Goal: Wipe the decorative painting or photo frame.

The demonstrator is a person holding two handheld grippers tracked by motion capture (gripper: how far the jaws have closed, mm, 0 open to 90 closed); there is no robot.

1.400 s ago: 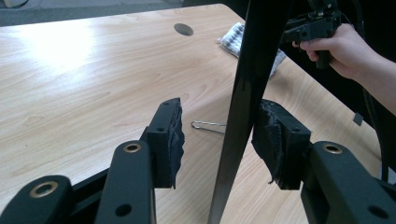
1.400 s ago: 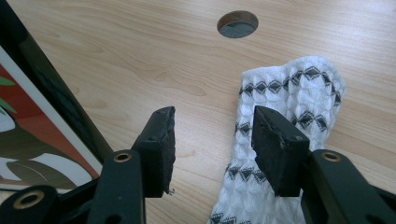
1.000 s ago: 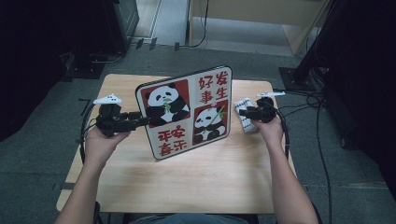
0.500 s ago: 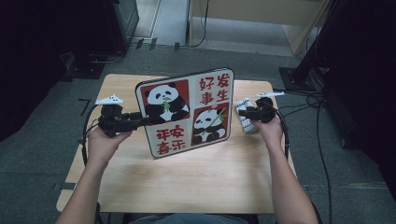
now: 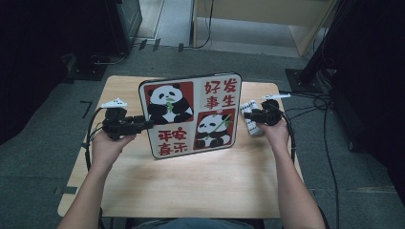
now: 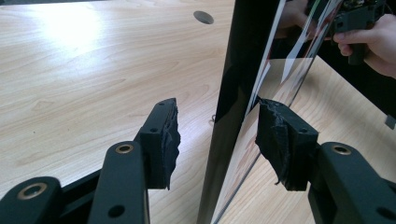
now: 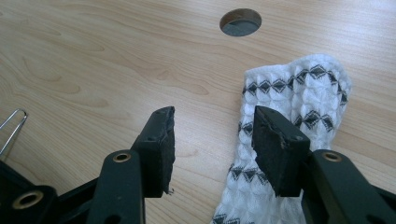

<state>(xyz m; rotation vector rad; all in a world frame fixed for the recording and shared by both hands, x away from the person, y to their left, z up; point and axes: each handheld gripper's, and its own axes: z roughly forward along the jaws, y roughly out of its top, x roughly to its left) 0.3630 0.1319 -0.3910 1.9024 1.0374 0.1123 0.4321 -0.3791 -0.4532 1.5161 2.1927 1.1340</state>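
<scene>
Two hand-held grippers in play rn, both w/ jaws apart and clamping nothing. Left hand-held gripper is the one that matters: it sits at the left edge of the panda board, which stands up on its long bottom edge across the bench, leaning back a bit. From the left gripper view the board edge runs straight up between my two pads, nearer the right pad than the left one, but I see daylight on the left side so it's not pinched yet. Right side looks v close, can't tell if it's touching.

Right hand-held gripper hangs off the board's right edge, over a white knit cloth w/ black diamond bands lying flat on the bench; nothing between those jaws except wood and cloth below.

So imo the next move turns on the left one: board's already in the gap, just squeeze square across its thin edge or it'll tip.
</scene>
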